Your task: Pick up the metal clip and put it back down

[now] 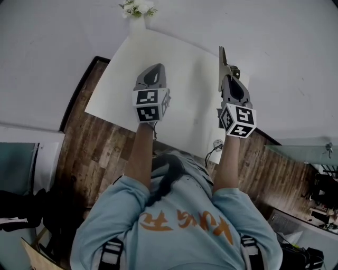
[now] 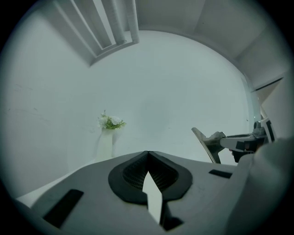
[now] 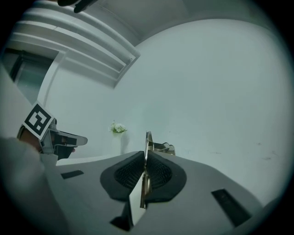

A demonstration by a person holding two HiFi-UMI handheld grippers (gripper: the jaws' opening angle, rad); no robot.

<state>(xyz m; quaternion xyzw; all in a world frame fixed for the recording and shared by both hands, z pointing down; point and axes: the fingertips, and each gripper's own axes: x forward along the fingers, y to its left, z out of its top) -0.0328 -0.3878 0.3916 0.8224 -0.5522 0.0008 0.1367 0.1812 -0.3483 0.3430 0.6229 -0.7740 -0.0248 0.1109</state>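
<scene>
The metal clip (image 1: 224, 64) is held up in the air over the right side of the white table (image 1: 119, 92), and my right gripper (image 1: 228, 80) is shut on it. In the right gripper view the clip (image 3: 148, 140) stands on edge between the black pads (image 3: 161, 173), with its thin plate sticking out past the tips. My left gripper (image 1: 153, 71) hovers over the middle of the table, shut with nothing in it; its tips (image 2: 148, 154) meet. From the left gripper view the clip (image 2: 207, 143) shows at the right, in the other gripper.
A white vase of flowers (image 1: 137, 10) stands just beyond the table's far corner, against the pale wall. Dark wooden floor (image 1: 100, 153) lies on the near side of the table. A cable (image 1: 214, 150) hangs at the table's near edge.
</scene>
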